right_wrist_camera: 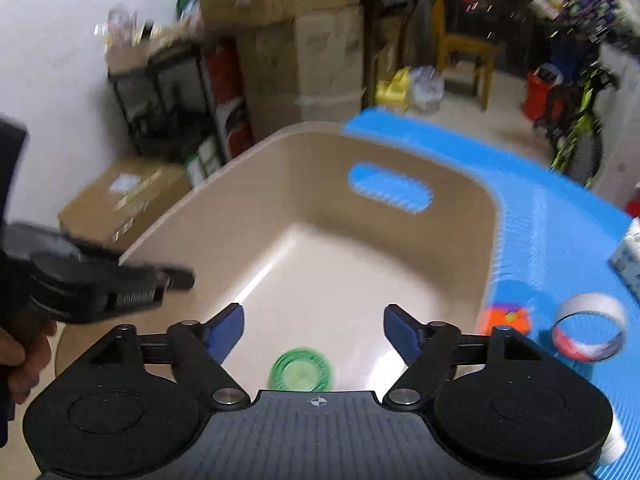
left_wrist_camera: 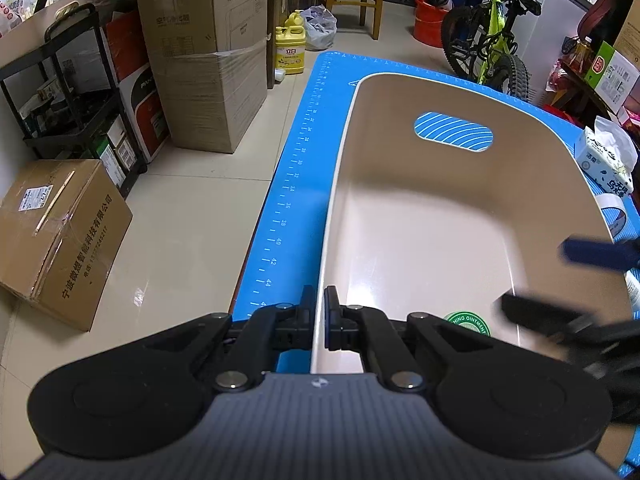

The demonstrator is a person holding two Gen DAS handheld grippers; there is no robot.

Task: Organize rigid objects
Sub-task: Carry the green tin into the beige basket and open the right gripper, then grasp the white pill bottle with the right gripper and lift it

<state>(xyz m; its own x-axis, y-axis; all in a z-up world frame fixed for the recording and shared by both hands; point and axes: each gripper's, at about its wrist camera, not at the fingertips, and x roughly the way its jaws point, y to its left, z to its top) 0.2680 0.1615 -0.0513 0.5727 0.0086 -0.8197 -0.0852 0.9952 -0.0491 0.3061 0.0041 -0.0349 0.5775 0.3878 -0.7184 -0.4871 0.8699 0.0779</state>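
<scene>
Ointment tin (right_wrist_camera: pixel 301 369), round and green-lidded, is lying on the floor of the beige tub (right_wrist_camera: pixel 400 152) at its near end, blurred in the right wrist view and only partly showing in the left wrist view (left_wrist_camera: pixel 468 322), where white lettering runs around its rim. The right gripper (right_wrist_camera: pixel 314 330) is hanging above it with its blue-padded fingers (right_wrist_camera: pixel 230 330) standing wide apart and nothing between them; the tin is sitting clear below the gap. The left gripper (left_wrist_camera: pixel 320 312) is pinching the tub's left wall near the near corner, one finger outside and one inside, jaws closed onto the thin rim. A person's hand (right_wrist_camera: pixel 20 356) is showing at the left edge of the right wrist view, gripping that tool's handle. The tub is resting on a blue mat (left_wrist_camera: pixel 296 168) printed with a ruler scale along its left edge, and the mat's blue is showing through the handle slot in the tub's far wall. To the right of the tub on the mat, a roll of tape (right_wrist_camera: pixel 588 328) is standing on its edge, a small orange object (right_wrist_camera: pixel 506 318) is lying just beside the tub's right wall, and a tissue pack (left_wrist_camera: pixel 608 160) is sitting farther back. Beyond the mat, cardboard boxes (left_wrist_camera: pixel 208 64) are stacking against the left wall, with a yellow jug (left_wrist_camera: pixel 290 46) and a bicycle (left_wrist_camera: pixel 492 40) at the far end of the room.
</scene>
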